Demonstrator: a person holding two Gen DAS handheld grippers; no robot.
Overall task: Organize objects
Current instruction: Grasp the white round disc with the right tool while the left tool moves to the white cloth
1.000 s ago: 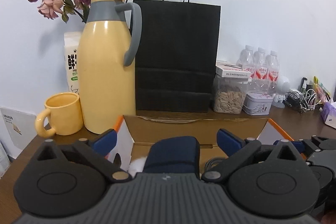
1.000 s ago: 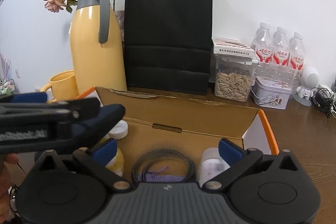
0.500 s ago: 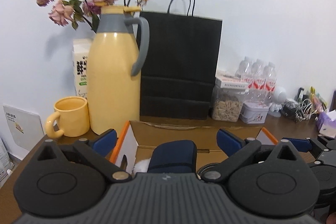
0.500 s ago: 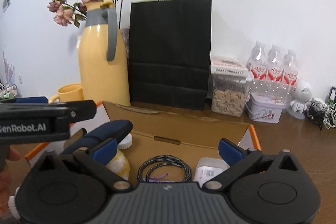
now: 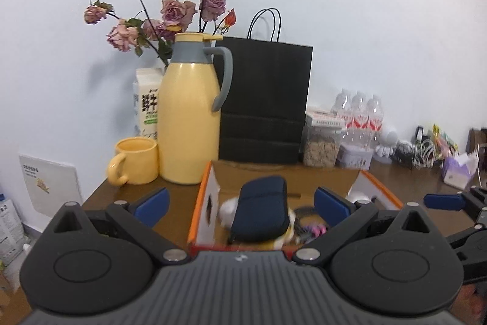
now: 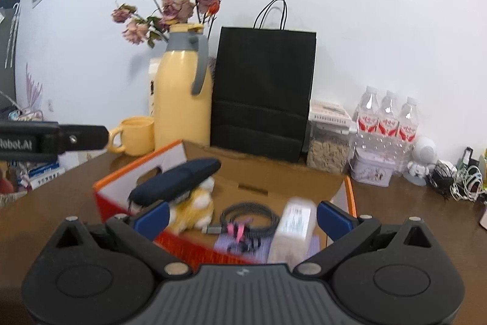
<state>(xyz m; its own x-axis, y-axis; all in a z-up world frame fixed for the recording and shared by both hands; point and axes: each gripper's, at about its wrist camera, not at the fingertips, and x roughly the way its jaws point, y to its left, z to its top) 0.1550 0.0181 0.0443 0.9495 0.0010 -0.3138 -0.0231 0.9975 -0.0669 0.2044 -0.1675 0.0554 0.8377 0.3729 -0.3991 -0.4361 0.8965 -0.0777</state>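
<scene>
An open orange-edged cardboard box [image 5: 203,197] [image 6: 127,177] sits on the brown table. In it a dark blue pouch [image 5: 261,210] [image 6: 176,177] lies on top of a yellow and white plush toy [image 6: 194,207], beside a coiled black cable [image 6: 249,213] and a white packet [image 6: 293,226]. My left gripper [image 5: 240,204] is open and empty, held back from the box's near side. My right gripper [image 6: 242,217] is open and empty above the box's front edge. The left gripper's body shows at the left of the right wrist view [image 6: 51,139].
Behind the box stand a yellow jug [image 5: 190,118] with dried roses, a yellow mug [image 5: 134,160], a black paper bag [image 5: 264,99], a seed jar [image 6: 327,154], a tin [image 6: 369,172] and water bottles [image 6: 386,118]. Cables and a tissue pack [image 5: 458,169] lie at right.
Both grippers have pulled back and up from the box. The blue pouch, earlier between the left gripper's fingers, now lies free on the plush toy in the box.
</scene>
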